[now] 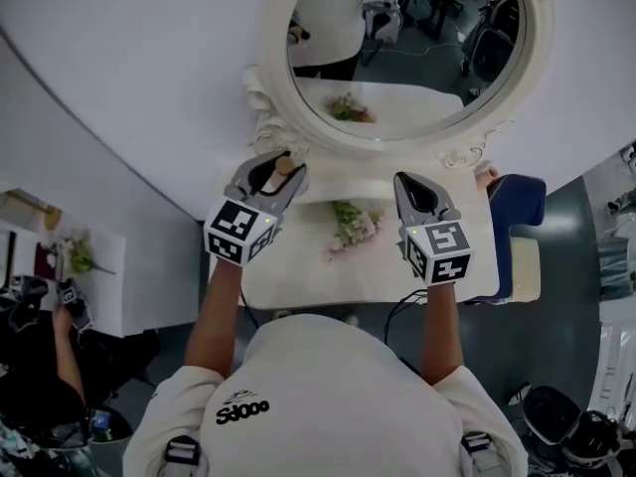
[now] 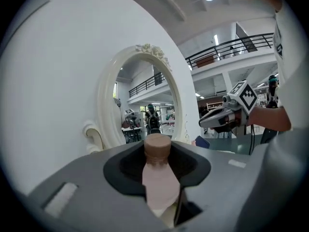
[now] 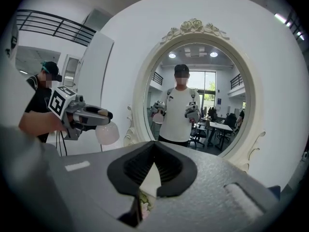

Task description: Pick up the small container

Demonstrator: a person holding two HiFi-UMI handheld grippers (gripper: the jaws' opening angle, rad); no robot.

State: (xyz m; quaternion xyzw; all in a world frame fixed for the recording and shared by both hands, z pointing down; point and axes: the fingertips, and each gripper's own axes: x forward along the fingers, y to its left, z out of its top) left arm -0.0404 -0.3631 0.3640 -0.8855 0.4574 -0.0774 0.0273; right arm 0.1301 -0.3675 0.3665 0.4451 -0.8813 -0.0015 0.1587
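Pink plastic small container [image 1: 286, 164] with a brown cap sat clamped in the left gripper [image 1: 280, 170], held off the white table [image 1: 298, 266] at the lower left of the white oval ornate-framed mirror [image 1: 270, 78]. Head view also showed the right gripper [image 1: 405, 183] below the mirror's lower right, jaws together. A pale flower sprig [image 1: 353, 225] lay on the table in front of the mirror, between the two grippers.

Left gripper view: both jaws pressed on the container's body, cap upright and clear above them. The mirror stood beyond to the left, and the right gripper hung to the right of it.

Right gripper view: jaws met at the tips with nothing between them. The mirror was straight ahead. The left gripper, container's round body below its jaws, was left of the mirror.
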